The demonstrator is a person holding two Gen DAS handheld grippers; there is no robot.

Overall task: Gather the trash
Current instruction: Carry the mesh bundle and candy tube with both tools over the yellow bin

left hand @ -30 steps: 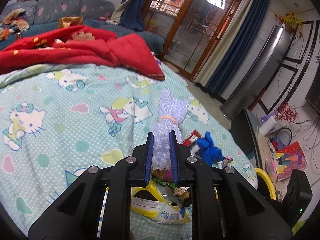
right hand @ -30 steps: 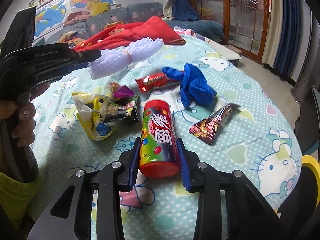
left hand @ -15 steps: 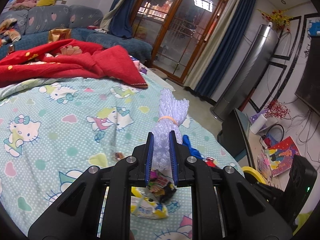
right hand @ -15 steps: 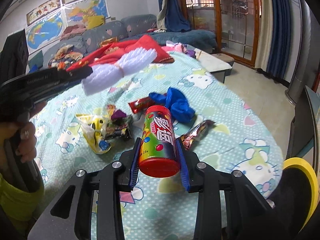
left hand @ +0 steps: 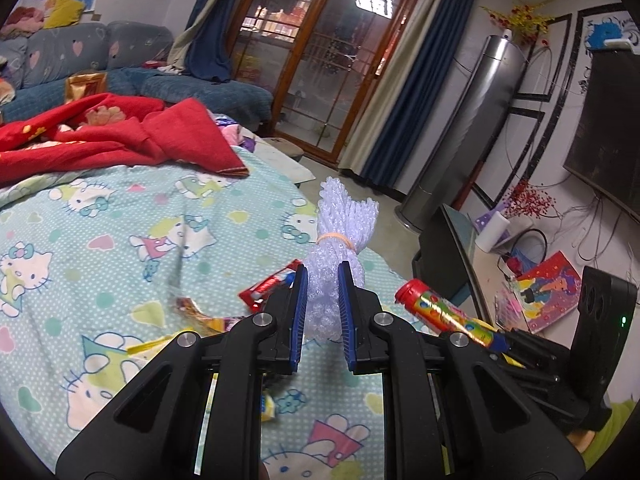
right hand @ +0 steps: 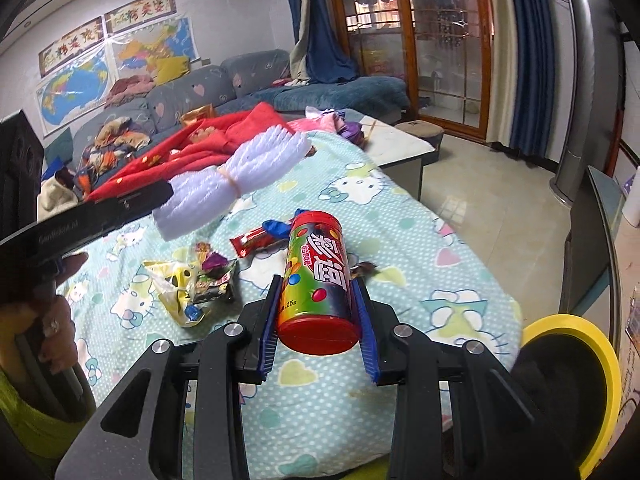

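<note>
My left gripper is shut on a bundle of white foam netting tied with a yellow rubber band, held above the table. The same bundle shows at the left of the right wrist view, sticking out of the left gripper. My right gripper is shut on a red candy tube with coloured sweets printed on it, lifted off the cloth; the tube also appears at the right of the left wrist view. On the cloth lie a yellow wrapper pile, a red wrapper and a blue glove.
The table wears a pale green cartoon-cat cloth, with a red blanket at its far side. A yellow-rimmed black bin stands at the lower right. A person's hand grips the left tool. A sofa lies beyond.
Both grippers have risen and drawn back from the cloth with their loads. The candy tube has come into the left wrist view, and the trash on the cloth looks smaller and farther.
</note>
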